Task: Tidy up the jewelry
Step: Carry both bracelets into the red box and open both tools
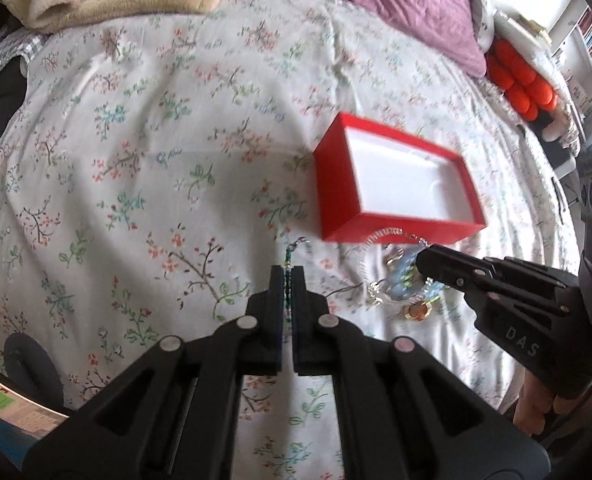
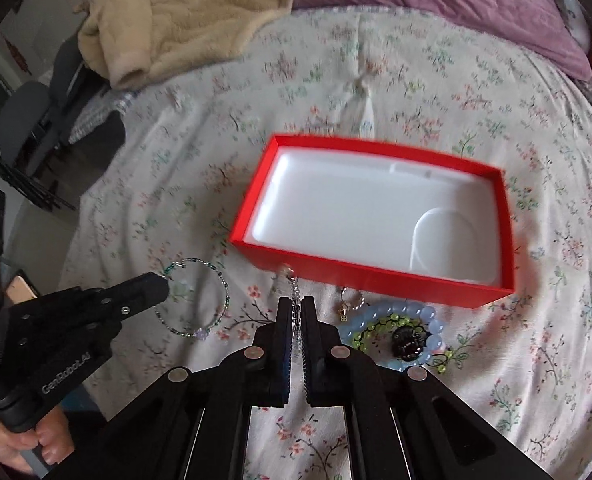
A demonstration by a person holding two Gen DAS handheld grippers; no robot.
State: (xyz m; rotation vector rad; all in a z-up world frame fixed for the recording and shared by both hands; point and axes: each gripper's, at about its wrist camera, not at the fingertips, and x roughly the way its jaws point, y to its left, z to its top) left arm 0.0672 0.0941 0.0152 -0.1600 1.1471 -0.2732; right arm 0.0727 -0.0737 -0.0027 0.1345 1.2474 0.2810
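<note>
Now the green beaded bracelet [image 2: 194, 300] hangs as a hoop from the left gripper [image 1: 288, 274], whose jaws are clamped on it, above the floral bedsheet [image 1: 136, 160]. The right gripper [image 2: 296, 306] has its jaws closed on a clear beaded chain [image 2: 295, 300]. Both pieces are being lifted; next each should go over the rim of the empty red box [image 2: 376, 276] before release. More bracelets [image 2: 396, 320] lie just beside it. Lettering reads "GenRobot.AI" and "DAS".

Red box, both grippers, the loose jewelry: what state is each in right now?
Red box: open, white tray empty.
Left gripper: shut on the green bead bracelet.
Right gripper: shut on the clear bead chain.
Blue bead bracelet: lying on the bedspread beside the box.
</note>
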